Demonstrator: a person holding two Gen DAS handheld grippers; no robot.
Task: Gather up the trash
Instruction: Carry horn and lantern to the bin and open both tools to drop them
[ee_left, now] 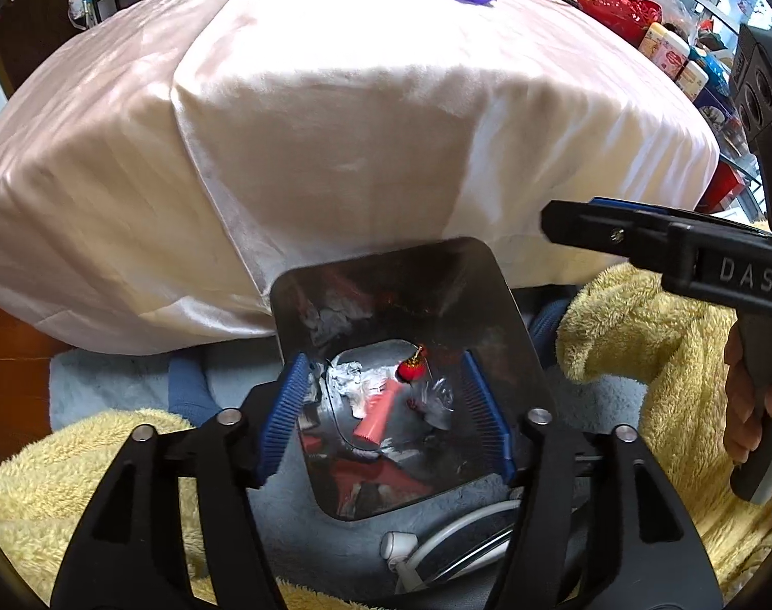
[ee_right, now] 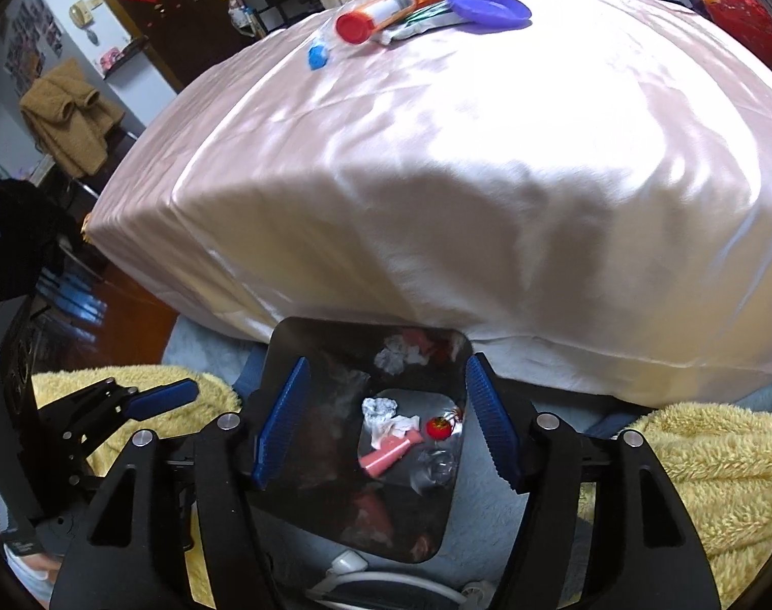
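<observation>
You were at the drop-off step. Both tools hovered over the metal bin (ee_left: 487,305), which stood on the floor against the draped table (ee_left: 335,127). The left gripper (ee_left: 386,406) had its blue pads well apart with nothing between them; the right gripper (ee_right: 383,424) stood the same, jaws parted and empty. Judged from this, each had released its load.

Inside the bin lay crumpled white paper (ee_right: 380,412), a pink tube (ee_right: 388,455), a small red ornament (ee_right: 438,427) and clear plastic wrap (ee_right: 436,465). In the right wrist view the pink tube's long axis ran diagonally, its cap end pointing up and right, its flat end down and left.

More trash remained on the far side of the table: a red-capped tube (ee_right: 380,12), a blue-capped item (ee_right: 318,55), a purple dish (ee_right: 487,7) and foil wrappers (ee_right: 421,20). The next move called for you to lift both tools clear of the bin rim and reach across the cloth. The red-capped tube lay with its cap toward you, long axis running away to the right; it probably needed a grip across its width.
</observation>
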